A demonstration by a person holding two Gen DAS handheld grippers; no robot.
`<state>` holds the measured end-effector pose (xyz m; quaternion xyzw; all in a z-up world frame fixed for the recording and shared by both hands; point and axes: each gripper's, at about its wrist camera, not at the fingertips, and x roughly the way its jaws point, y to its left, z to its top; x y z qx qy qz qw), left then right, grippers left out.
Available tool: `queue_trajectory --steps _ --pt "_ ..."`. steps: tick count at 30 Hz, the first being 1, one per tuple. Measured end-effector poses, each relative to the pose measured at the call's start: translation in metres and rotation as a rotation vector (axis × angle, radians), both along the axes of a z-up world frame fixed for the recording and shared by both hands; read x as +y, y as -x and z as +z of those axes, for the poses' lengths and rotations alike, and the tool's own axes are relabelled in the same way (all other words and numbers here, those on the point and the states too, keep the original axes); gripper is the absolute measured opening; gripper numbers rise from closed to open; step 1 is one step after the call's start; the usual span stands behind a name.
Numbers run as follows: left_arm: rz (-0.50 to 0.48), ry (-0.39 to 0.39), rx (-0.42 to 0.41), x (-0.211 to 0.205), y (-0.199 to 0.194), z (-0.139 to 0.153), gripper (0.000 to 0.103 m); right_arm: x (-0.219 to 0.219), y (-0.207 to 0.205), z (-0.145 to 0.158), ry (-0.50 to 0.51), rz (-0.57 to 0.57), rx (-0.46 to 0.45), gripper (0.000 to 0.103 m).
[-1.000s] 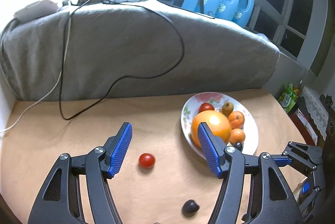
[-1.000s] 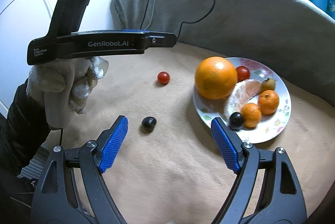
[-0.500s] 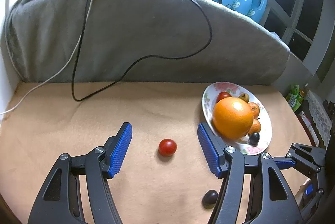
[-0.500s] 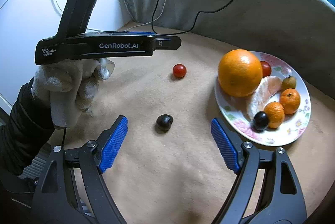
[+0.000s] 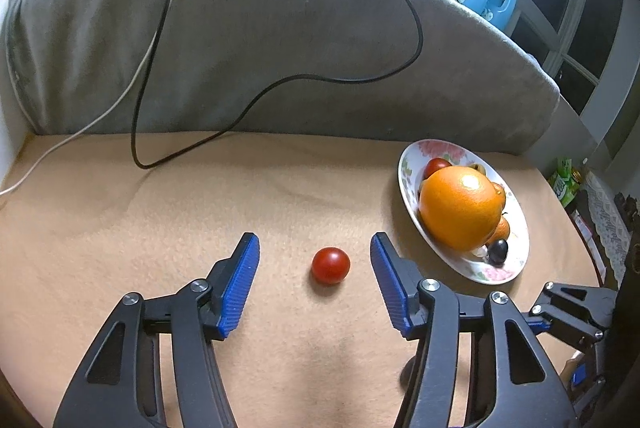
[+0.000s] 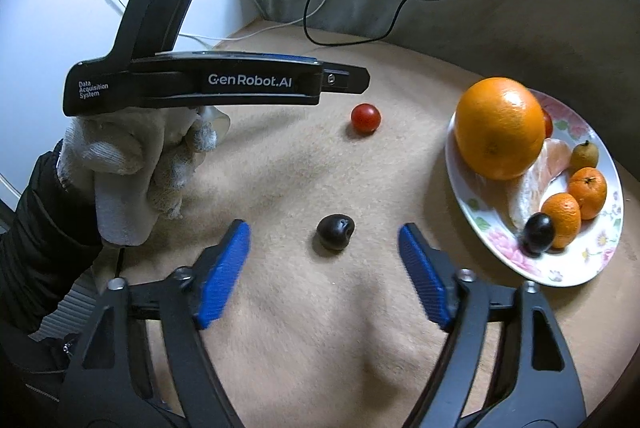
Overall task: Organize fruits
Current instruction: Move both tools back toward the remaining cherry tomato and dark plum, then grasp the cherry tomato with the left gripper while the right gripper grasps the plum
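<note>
both jaws closing, nothing gripped yet: left gripper (image 5: 315, 260) flanks cherry tomato (image 5: 330, 265) mid-frame, likely soft, best pinched gently across its middle.

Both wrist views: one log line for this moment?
left tongs: closing around cherry tomato, untouched | right tongs: closing around dark fruit, untouched | plate: loaded

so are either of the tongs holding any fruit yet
Nothing is held. The left tongs are closing around the red tomato, the right tongs around the dark fruit; neither touches.
</note>
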<state>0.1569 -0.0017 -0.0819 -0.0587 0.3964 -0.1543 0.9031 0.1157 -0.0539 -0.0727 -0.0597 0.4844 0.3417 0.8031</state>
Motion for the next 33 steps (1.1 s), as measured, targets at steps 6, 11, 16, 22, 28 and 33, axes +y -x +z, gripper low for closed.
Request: queue_trajectory --steps 6,11,16,22,28,33 --pt "-0.019 -0.004 0.013 -0.004 -0.002 -0.004 0.048 0.008 -0.005 -0.009 0.014 0.004 0.023 0.061" --pt "-0.032 -0.007 0.021 -0.01 -0.005 -0.008 0.047 0.013 -0.009 -0.016 0.032 0.002 0.032 0.057" --pt "-0.043 -0.015 0.031 -0.015 -0.009 -0.011 0.043 0.015 -0.013 -0.022 0.045 0.002 0.044 0.051" --pt "-0.063 -0.025 0.041 -0.021 -0.009 -0.016 0.039 0.017 -0.014 -0.025 0.057 -0.002 0.046 0.047" --pt "-0.074 -0.033 0.053 -0.027 -0.011 -0.021 0.036 0.018 -0.017 -0.027 0.062 -0.004 0.042 0.042" --pt "-0.075 -0.046 0.068 -0.034 -0.014 -0.026 0.03 0.018 -0.014 -0.027 0.078 -0.005 0.03 0.037"
